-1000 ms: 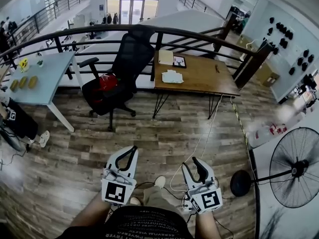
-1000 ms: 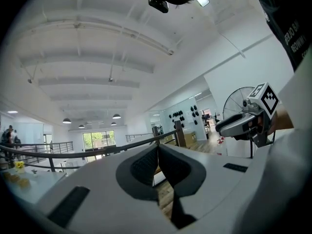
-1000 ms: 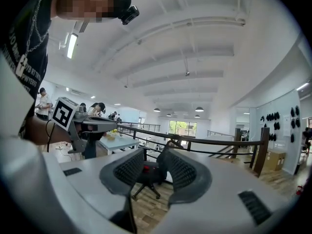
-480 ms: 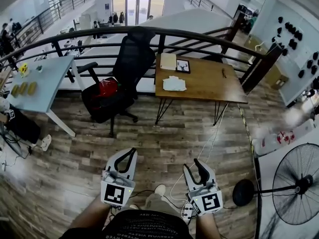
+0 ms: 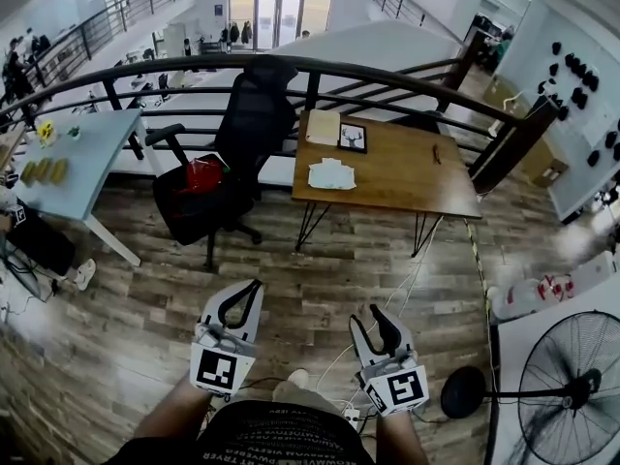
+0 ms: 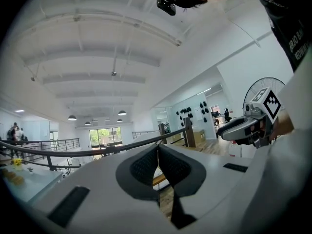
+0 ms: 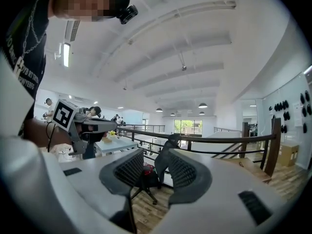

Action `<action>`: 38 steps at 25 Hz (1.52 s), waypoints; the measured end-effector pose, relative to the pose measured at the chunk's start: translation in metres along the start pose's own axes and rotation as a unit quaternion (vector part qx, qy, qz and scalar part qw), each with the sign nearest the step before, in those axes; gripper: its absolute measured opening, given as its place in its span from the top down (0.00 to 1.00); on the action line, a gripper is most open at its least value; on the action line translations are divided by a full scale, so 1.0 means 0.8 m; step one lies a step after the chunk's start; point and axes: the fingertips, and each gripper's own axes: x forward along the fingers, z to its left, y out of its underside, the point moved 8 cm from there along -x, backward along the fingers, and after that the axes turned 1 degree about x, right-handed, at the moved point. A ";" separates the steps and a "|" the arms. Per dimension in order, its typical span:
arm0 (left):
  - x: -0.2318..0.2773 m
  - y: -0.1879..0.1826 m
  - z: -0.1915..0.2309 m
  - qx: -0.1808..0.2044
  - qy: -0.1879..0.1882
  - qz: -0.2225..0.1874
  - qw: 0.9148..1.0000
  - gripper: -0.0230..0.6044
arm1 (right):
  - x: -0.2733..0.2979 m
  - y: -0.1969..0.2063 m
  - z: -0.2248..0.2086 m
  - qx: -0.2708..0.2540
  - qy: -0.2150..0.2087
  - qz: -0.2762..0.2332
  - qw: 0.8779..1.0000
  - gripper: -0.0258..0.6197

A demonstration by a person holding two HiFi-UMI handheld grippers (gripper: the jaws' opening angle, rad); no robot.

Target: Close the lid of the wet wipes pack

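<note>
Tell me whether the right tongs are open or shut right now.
Open. In the right gripper view the right tongs have their pads standing apart with a clear gap, and nothing sits between them.

Shirt (image 5: 281, 436): black, with white lettering across the chest.
Left gripper (image 5: 248, 294): white shell, black ribbed jaws, square black-and-white markers.
Right gripper (image 5: 374, 316): same white-and-black build, same square markers.

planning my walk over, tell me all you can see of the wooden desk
The desk has a brown wood-grain top on thin black legs. It stands level on the plank floor by the black railing, right of the chair. On its left half lie a white pack, a framed picture and a tan pad; a small dark item lies farther right.
</note>
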 end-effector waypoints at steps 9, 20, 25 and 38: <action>0.030 -0.008 -0.012 0.014 -0.028 0.010 0.999 0.92 | 0.011 0.006 -0.054 0.011 -0.026 -0.009 1.000 0.73; 0.075 0.006 0.003 0.012 -0.017 0.018 1.000 0.92 | 0.046 0.018 -0.078 0.030 -0.024 0.004 0.999 0.73; 0.117 0.009 0.027 0.010 0.000 0.012 1.000 0.92 | 0.086 0.012 -0.091 0.031 -0.018 0.004 0.999 0.73; 0.219 0.025 0.108 0.010 0.024 0.020 0.999 0.92 | 0.194 -0.002 -0.129 0.035 -0.002 0.007 0.999 0.73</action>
